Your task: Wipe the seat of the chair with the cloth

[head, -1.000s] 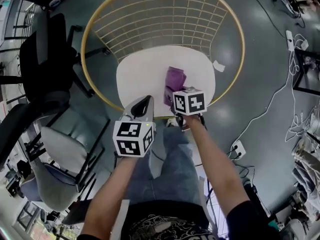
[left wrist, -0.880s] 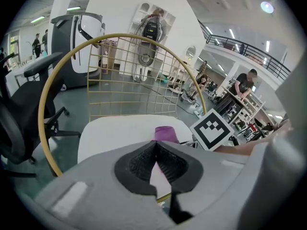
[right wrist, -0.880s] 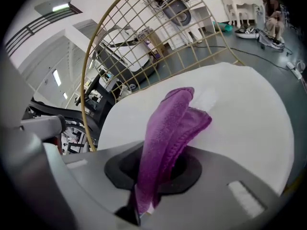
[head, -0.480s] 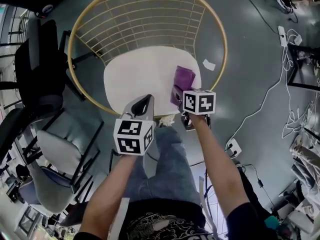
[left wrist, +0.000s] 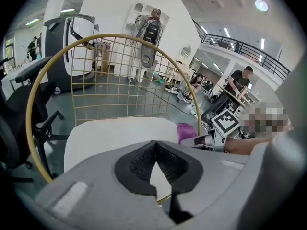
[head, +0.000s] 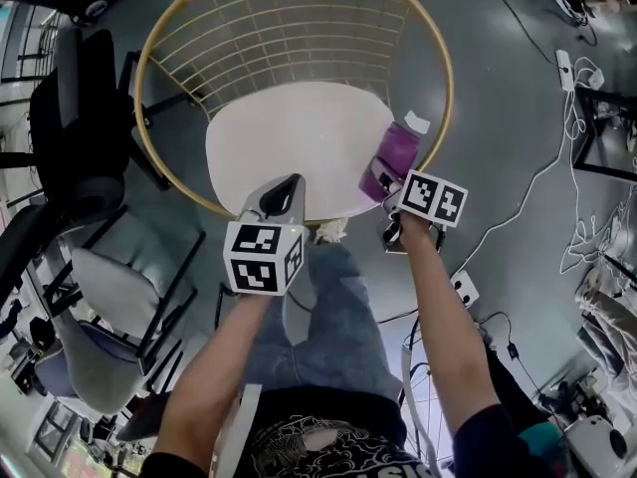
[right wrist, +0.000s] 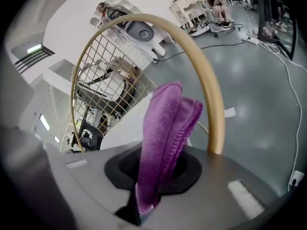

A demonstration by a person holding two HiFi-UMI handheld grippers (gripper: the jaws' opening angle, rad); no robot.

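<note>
The chair has a white seat [head: 289, 142] ringed by a gold wire back [head: 289, 28]. A purple cloth [head: 390, 157] lies at the seat's right edge, beside the gold rim [right wrist: 211, 104]. My right gripper [head: 383, 189] is shut on the cloth [right wrist: 165, 128], whose folded end sticks up out of the jaws. My left gripper [head: 282, 199] hangs over the seat's front edge, shut with nothing in it; its view shows the seat [left wrist: 120, 133], the cloth [left wrist: 186, 131] and the right gripper's marker cube [left wrist: 225, 123].
A black office chair [head: 80, 118] and a grey chair [head: 109, 297] stand to the left. On the grey floor are a scrap of paper [head: 416, 121], a power strip [head: 465, 289] and cables [head: 572, 157] to the right. The person's jeans-clad legs are below the seat.
The right gripper has dragged the cloth rightwards across the seat, from near its middle to the right edge by the rim. The left gripper has hardly moved.
</note>
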